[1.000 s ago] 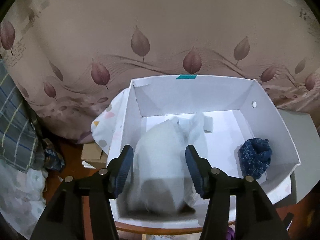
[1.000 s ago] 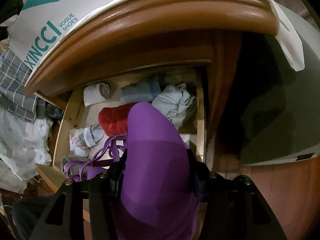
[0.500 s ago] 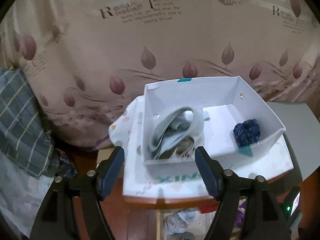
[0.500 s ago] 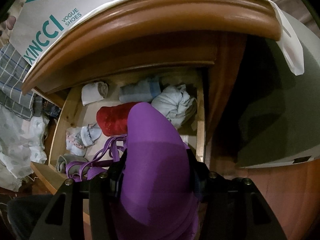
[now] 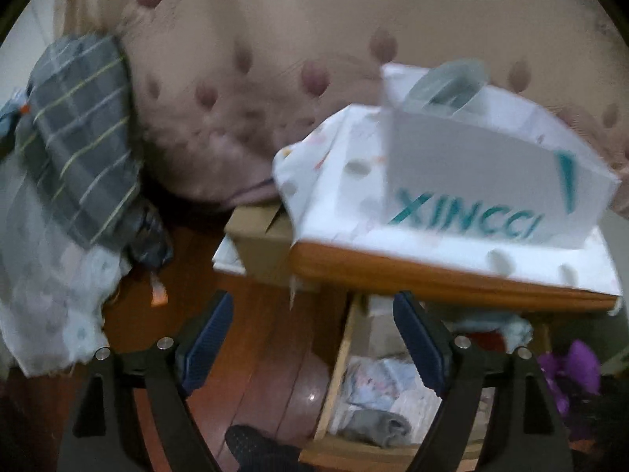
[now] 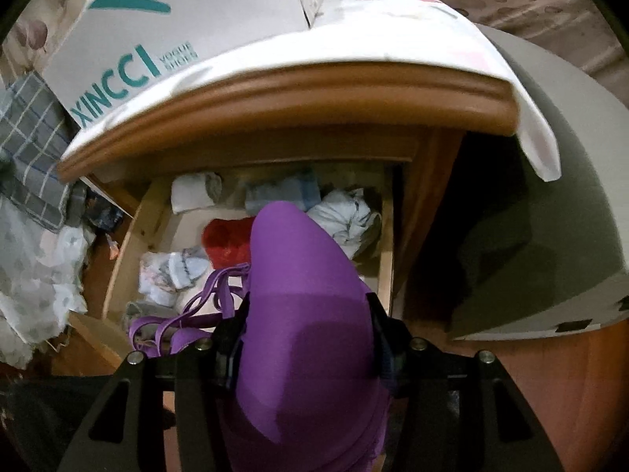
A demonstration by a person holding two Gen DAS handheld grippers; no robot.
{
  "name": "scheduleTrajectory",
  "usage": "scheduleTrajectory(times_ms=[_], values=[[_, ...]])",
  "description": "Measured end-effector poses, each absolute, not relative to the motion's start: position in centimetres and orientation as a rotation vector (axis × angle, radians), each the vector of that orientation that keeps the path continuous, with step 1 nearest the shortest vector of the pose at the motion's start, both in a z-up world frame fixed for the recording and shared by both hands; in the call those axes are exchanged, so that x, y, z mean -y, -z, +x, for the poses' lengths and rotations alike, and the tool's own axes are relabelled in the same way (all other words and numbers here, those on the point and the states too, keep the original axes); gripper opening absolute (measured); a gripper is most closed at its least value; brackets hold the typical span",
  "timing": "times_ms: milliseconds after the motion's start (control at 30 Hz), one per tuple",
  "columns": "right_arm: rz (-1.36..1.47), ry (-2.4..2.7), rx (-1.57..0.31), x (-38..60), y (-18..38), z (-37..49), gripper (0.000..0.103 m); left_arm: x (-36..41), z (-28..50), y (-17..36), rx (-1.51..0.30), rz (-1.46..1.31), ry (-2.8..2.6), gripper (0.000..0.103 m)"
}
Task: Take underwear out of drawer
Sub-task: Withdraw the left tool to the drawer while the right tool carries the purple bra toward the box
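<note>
Purple fabric fills the right wrist view: a padded purple bra [image 6: 306, 314] is clamped between the pads of the right gripper [image 6: 306, 338], its cup standing up along the line of the fingers and its straps trailing down and left towards the near left corner of the open drawer [image 6: 387, 244]. The bra hangs above the drawer's near edge, so it is nearly out already. Below and beyond it more rolled garments lie in the drawer: a red bundle [image 6: 226, 242], a pale blue bundle [image 6: 348, 220] at the far right, a white roll [image 6: 194, 190] at the far left. The XINCCI shoebox [image 6: 157, 31] sits on the cloth-covered cabinet top directly above.

Blurred though it is, the left wrist view shows the left gripper [image 5: 310, 338] empty, its jaws having just been opening and now spread wide with nothing between them. It points down at the wooden floor just left of the drawer's left wall; the light bundles [image 5: 385, 389] and a grey roll [image 5: 377, 424] lie lower right of its fingers (the nearer hand for that side, I judge). The shoebox [image 5: 471, 188], with a grey garment showing over its rim, stands above and to the right.
</note>
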State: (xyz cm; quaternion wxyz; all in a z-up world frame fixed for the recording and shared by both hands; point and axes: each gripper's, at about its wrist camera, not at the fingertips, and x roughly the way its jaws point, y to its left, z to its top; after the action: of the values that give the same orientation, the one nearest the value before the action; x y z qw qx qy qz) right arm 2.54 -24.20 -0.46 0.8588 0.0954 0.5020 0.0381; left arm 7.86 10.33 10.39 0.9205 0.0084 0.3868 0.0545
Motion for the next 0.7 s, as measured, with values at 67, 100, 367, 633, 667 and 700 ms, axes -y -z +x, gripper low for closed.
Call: scheduleTrajectory(times_ms=[67, 100, 367, 633, 667, 700], values=[[0.203, -0.073, -1.045, 24.2, -0.5, 2.3, 0.053, -11.0, 8.0, -8.7, -0.812, 0.001, -0.137, 0.081], [0.2, -0.068, -1.038, 24.3, -1.1, 2.2, 0.053, -11.3, 8.1, -8.1, -0.817, -0.007, -0.144, 0.081], [0.194, -0.058, -0.962, 24.4, -7.3, 1.9, 0.053, -12.5, 8.4, -3.7, -0.85, 0.053, -0.182, 0.081], [0.229, -0.061, -0.891, 24.5, -14.2, 2.0, 0.053, -10.6, 7.5, -3.5, -0.806, 0.209, -0.011, 0.084], [0.232, -0.061, -0.881, 24.2, -15.1, 2.2, 0.053, -10.2, 7.3, -3.6, -0.797, 0.227, 0.004, 0.087], [0.233, -0.061, -0.864, 24.2, -16.3, 2.3, 0.053, -9.9, 7.2, -3.6, -0.794, 0.243, 0.031, 0.088]])
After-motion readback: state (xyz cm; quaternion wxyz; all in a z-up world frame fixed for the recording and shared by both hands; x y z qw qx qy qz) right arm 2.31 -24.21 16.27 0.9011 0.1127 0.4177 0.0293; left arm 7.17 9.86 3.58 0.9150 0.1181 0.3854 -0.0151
